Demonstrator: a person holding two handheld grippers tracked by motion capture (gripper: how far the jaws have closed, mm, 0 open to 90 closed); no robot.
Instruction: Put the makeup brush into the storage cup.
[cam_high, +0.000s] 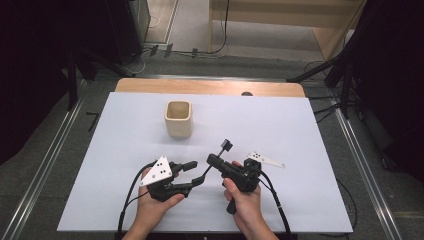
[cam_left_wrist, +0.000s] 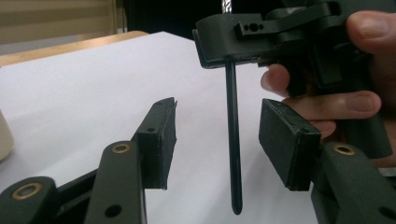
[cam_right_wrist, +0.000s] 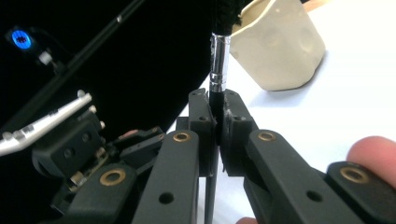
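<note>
A thin black brush (cam_high: 220, 152) with a silver ferrule (cam_right_wrist: 218, 60) is clamped by its handle in my right gripper (cam_high: 212, 160), which is shut on it just below the ferrule (cam_right_wrist: 216, 100). The handle (cam_left_wrist: 232, 140) hangs down between the two pads of my left gripper (cam_left_wrist: 219, 112), which is open, with a gap on both sides of the handle. In the high view my left gripper (cam_high: 192, 175) points right toward the right one near the table's front. A cream square cup (cam_high: 178, 118) stands upright farther back, apart from both grippers.
The white table sheet (cam_high: 300, 130) has a wooden edge (cam_high: 210, 86) at the back. The cream cup (cam_right_wrist: 280, 46) rises behind the brush in the right gripper view. Cables trail from both grippers off the front edge. Dark stands and floor rails flank the table.
</note>
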